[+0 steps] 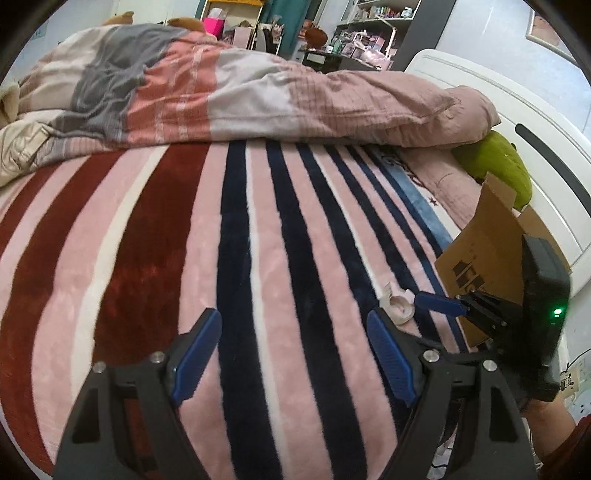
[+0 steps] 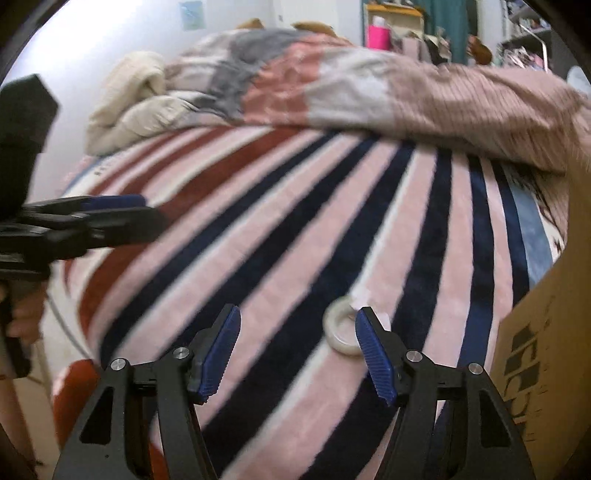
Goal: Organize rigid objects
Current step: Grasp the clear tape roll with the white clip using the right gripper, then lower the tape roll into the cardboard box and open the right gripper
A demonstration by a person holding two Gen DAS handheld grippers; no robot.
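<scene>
Left wrist view: left gripper (image 1: pixel 293 345) sat low over the striped blanket (image 1: pixel 236 258), jaws wide, nothing between the blue pads (image 1: pixel 197 356); blanket ran in red, pink and navy stripes up to a rumpled quilt (image 1: pixel 229 85) across the far side; the task's thing, a small pale plastic ring (image 1: pixel 397 302) with a notched top, lay on the blanket just past the right-hand pad; right gripper (image 1: pixel 428 301) came in from the right edge, one blue finger (image 1: pixel 437 302) level with the ring and close beside it, contact not clear; only one of its fingers showed here, so jaw gap could not be told from this view; green light (image 1: pixel 557 312) lit on its black body; cardboard box (image 1: pixel 491 251) stood open behind it, against a white bed frame (image 1: pixel 517 122); green cushion (image 1: pixel 498 162) wedged between quilt and frame; cluttered shelves (image 1: pixel 373 33) far back.

Right wrist view: blurred; right gripper (image 2: pixel 297 349) showed jaws wide apart, holding nothing; ring (image 2: pixel 341 332) lay flat on a navy stripe, just inside the right-hand pad (image 2: pixel 373 354) and partly hidden by it, touching or not I could not tell; seen from above here as a plain hoop, notches not visible; left gripper (image 2: pixel 110 206) in from the left edge, side-on, gap not readable here; box (image 2: pixel 546 332) filled the right edge, printed black marks on its side; a cream bundle (image 2: pixel 125 96) at the far-left end of the quilt (image 2: pixel 332 81) was clearer here; a hand (image 2: pixel 22 314) on the left gripper's grip showed only here.
</scene>
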